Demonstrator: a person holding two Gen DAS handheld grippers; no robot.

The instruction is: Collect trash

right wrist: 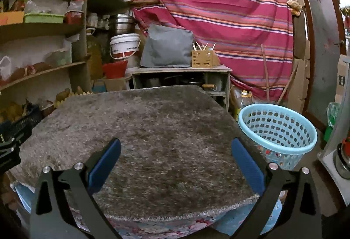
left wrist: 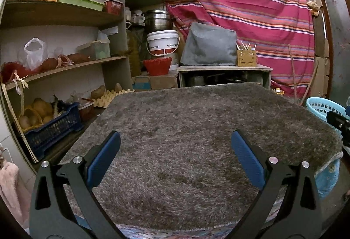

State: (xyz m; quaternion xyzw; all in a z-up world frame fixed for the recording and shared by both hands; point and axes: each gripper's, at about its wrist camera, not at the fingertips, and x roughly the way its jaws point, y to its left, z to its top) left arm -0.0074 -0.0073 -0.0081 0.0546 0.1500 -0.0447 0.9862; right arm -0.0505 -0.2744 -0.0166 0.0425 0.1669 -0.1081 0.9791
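Two grippers are in my hands, both held low over a surface (left wrist: 186, 129) covered by a shaggy grey-brown rug. My left gripper (left wrist: 175, 158) has its blue-padded fingers (left wrist: 105, 158) spread wide apart, gripping nothing, only rug pile showing between them. My right gripper (right wrist: 176, 162) matches it: fingers (right wrist: 247, 164) wide apart and holding nothing, over the near edge of the rug.

A light blue perforated basket (right wrist: 277, 129) stands upright on the floor just beside the surface's right edge; in the left view only its rim (left wrist: 321, 105) peeks in at the far right. Small colourful bits show through its lower holes, possibly trash, though the view is too small to be sure.

Beyond the surface, a red striped cloth (left wrist: 240, 2) hangs across the back. Wooden shelves (left wrist: 61, 13) fill the left side, with a dark blue crate (left wrist: 54, 129) at the bottom. A white bucket (left wrist: 163, 42) and a low wooden cabinet (left wrist: 223, 69) sit behind the rug.
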